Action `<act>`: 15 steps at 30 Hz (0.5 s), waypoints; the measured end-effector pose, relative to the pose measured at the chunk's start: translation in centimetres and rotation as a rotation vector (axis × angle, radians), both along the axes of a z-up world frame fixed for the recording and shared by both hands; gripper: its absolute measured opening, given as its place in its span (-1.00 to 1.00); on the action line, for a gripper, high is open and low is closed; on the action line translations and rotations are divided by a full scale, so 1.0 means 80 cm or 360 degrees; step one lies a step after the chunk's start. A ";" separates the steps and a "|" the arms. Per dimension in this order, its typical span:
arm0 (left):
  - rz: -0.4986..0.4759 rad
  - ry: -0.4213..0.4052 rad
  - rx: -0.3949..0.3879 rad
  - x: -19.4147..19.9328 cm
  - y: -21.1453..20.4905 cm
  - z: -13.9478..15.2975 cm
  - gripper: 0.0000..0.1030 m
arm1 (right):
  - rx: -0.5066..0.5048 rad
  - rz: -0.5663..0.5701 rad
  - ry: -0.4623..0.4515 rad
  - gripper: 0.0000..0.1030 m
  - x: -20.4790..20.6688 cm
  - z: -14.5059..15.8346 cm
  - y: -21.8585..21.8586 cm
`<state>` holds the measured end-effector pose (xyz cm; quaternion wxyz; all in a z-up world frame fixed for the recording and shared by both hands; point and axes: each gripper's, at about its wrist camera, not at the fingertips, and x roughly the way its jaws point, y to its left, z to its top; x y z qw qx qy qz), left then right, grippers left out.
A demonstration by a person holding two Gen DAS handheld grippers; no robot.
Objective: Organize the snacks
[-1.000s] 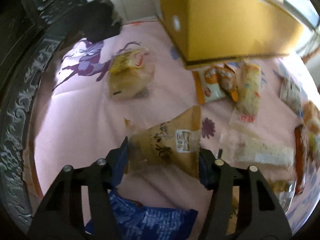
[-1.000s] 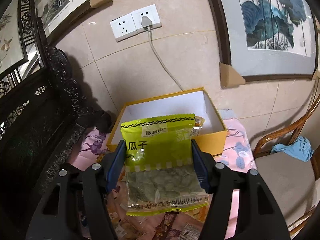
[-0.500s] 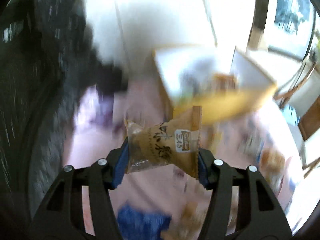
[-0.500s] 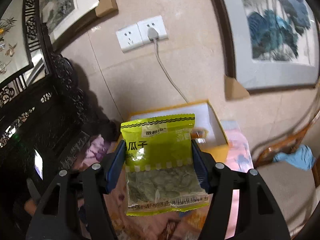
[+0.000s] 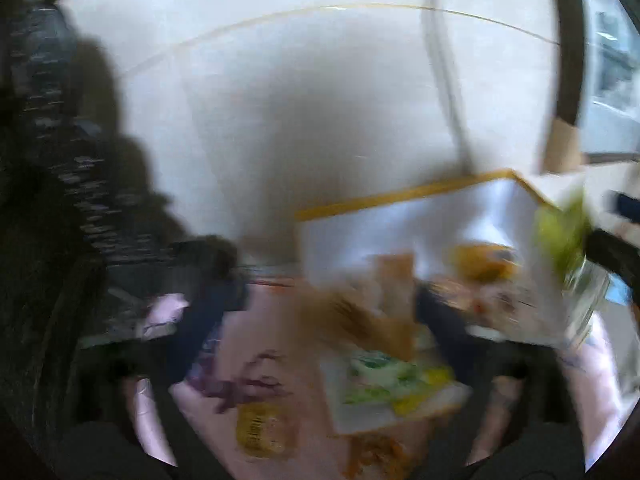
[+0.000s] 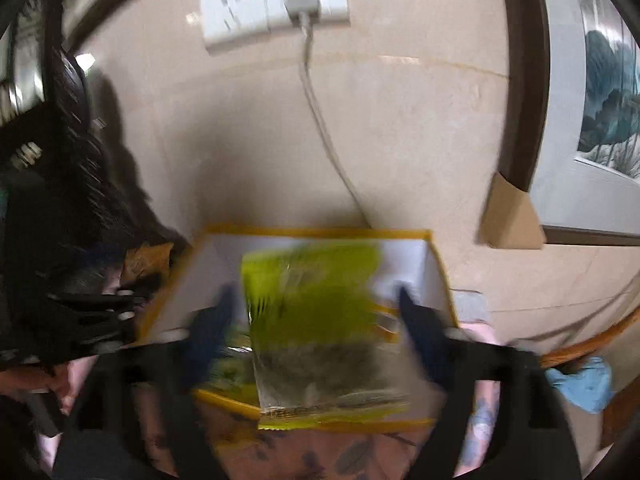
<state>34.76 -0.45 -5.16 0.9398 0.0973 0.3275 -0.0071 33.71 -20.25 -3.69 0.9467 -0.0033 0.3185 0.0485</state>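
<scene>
The picture is blurred by motion. In the left wrist view my left gripper point(image 5: 324, 296) has its jaws opening wide. A brown snack packet point(image 5: 360, 312) hangs loose and tilted between them, at the near rim of the yellow box point(image 5: 400, 196) with white inner walls. In the right wrist view my right gripper point(image 6: 314, 292) is also opening. The green seed packet point(image 6: 316, 312) sits between its fingers with a gap at the left pad, over the open box point(image 6: 320, 233). The left gripper point(image 6: 100, 320) shows at the left there, by the box's left side.
The box stands against a tiled wall with a socket and cable point(image 6: 298, 4). Dark carved furniture point(image 6: 60, 184) fills the left. Loose snack packets point(image 5: 264, 428) lie on the pink flowered cloth point(image 5: 256, 344). A wooden chair with a blue cloth point(image 6: 580, 384) is at the right.
Both grippers, shut on their packets before, have spread their jaws and the packets sit loose. The left one rose off the table toward the box; the right one moved in closer over the box.
</scene>
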 end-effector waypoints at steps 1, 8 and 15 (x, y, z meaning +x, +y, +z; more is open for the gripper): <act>0.0025 -0.0045 0.0042 -0.007 0.004 -0.002 0.96 | -0.0020 0.0028 -0.0033 0.97 -0.007 0.000 0.001; 0.0249 0.0151 0.0446 -0.033 0.074 -0.064 0.96 | -0.0182 0.0215 0.0195 0.97 -0.074 -0.052 -0.003; 0.0336 0.0458 0.0279 -0.044 0.118 -0.144 0.96 | -0.0146 0.0391 0.0601 0.97 -0.101 -0.167 -0.001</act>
